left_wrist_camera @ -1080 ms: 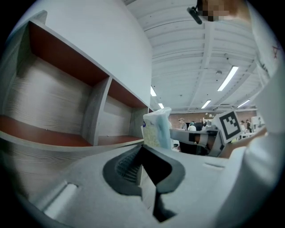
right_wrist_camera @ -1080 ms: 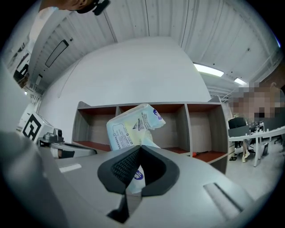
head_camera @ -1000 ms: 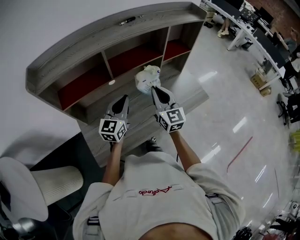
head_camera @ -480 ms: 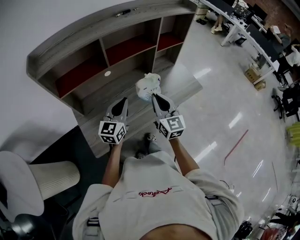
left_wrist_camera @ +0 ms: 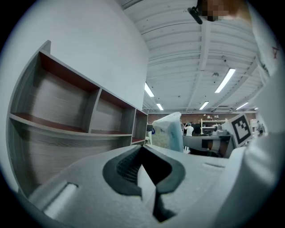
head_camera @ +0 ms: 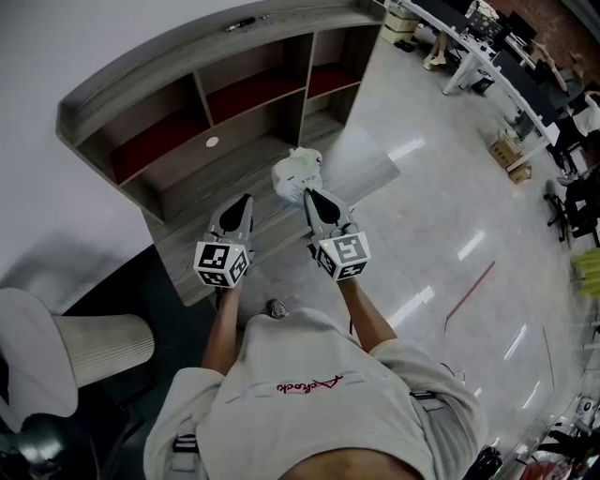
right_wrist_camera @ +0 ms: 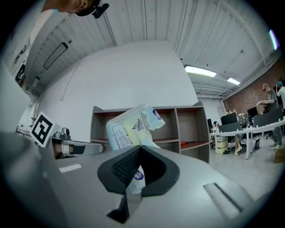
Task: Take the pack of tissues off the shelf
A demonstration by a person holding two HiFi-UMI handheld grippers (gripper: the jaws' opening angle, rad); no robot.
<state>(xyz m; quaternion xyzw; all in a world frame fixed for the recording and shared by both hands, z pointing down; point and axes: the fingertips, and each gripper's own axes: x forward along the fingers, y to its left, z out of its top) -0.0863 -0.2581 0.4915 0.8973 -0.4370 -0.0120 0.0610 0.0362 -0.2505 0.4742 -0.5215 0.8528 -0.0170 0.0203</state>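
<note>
pinching the pack of tissues (head_camera: 296,174) by one end, the right tool (head_camera: 307,192) holds it clear of the shelf (head_camera: 150,75) beyond (left tool (head_camera: 247,199) closed, empty, alongside).

Two claws are showing: one left claw (head_camera: 247,198) and one right claw (head_camera: 307,192). One pack of tissues (head_camera: 297,174) is sitting in view. One shelf (head_camera: 187,66) is standing there, showing three red compartments (head_camera: 253,94) across. One small dark item (head_camera: 239,24) is lying on its top, one white disc (head_camera: 212,142) is lying lower down, and one white chair (head_camera: 94,349) is standing at the left.
</note>
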